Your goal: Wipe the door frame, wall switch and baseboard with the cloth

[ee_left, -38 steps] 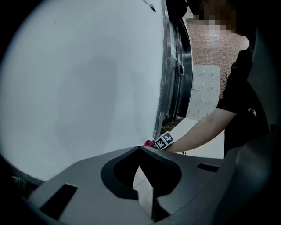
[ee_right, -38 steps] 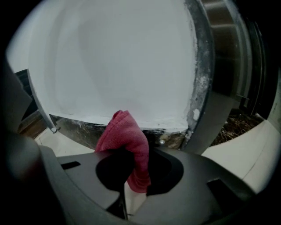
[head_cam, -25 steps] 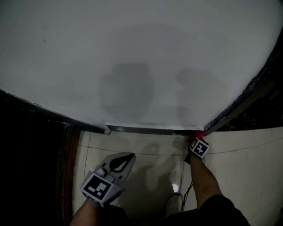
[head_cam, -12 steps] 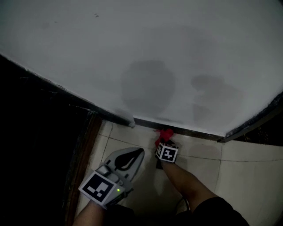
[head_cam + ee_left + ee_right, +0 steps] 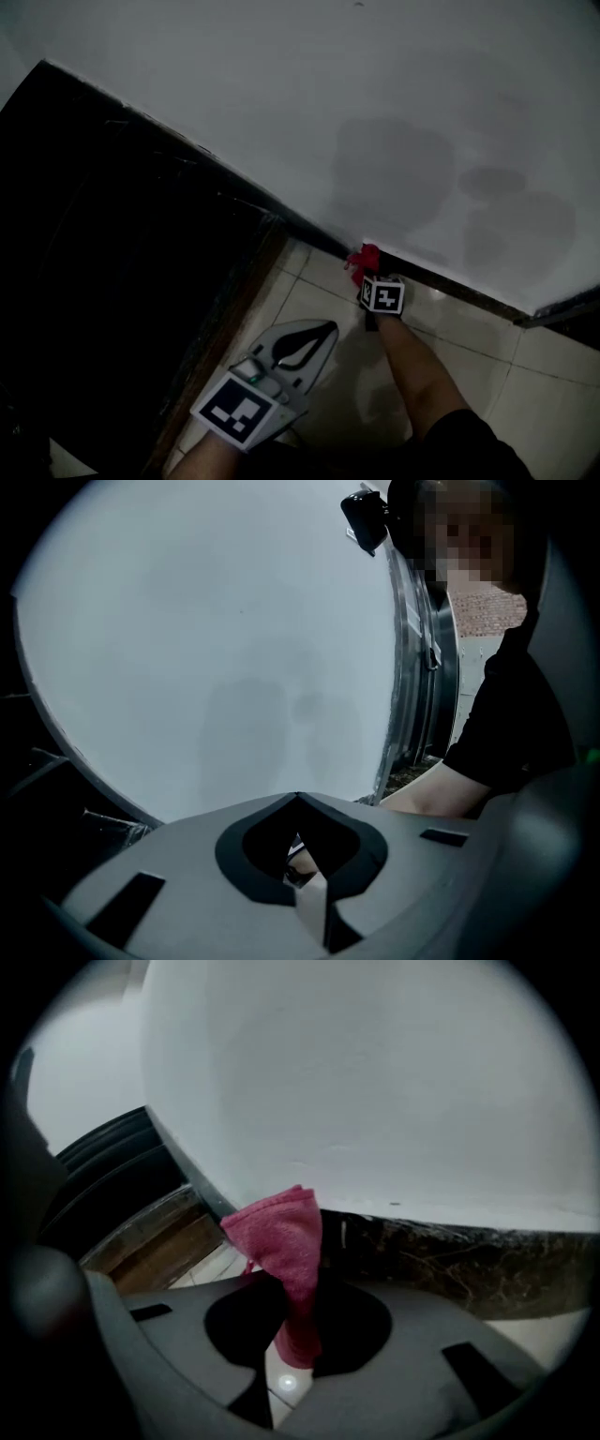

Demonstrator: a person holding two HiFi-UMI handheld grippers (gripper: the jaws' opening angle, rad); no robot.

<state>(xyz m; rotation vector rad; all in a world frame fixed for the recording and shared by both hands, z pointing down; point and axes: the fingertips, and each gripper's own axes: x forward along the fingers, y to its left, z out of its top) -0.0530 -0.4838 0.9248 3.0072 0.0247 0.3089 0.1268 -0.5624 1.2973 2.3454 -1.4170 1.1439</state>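
In the head view my right gripper (image 5: 368, 274) is low at the foot of the white wall (image 5: 394, 103), shut on a red cloth (image 5: 364, 258). The cloth is pressed against the left end of the dark baseboard (image 5: 459, 287), close to the brown door frame (image 5: 236, 314). The right gripper view shows the pink-red cloth (image 5: 281, 1237) standing up from the shut jaws of my right gripper (image 5: 298, 1335) against the marbled baseboard (image 5: 450, 1260). My left gripper (image 5: 322, 329) hovers over the floor tiles, nothing in it. In its own view the left gripper (image 5: 298, 799) has its jaws together.
A dark door (image 5: 103, 262) fills the left side of the head view. Pale floor tiles (image 5: 328, 300) lie under both grippers. A second dark frame (image 5: 562, 314) meets the wall at the right. The left gripper view shows a metal frame (image 5: 412, 667) and the person's forearm (image 5: 436, 797).
My right gripper has slid the cloth leftward along the baseboard, from the right corner to the end by the door frame. The left gripper stayed low, jaws together.
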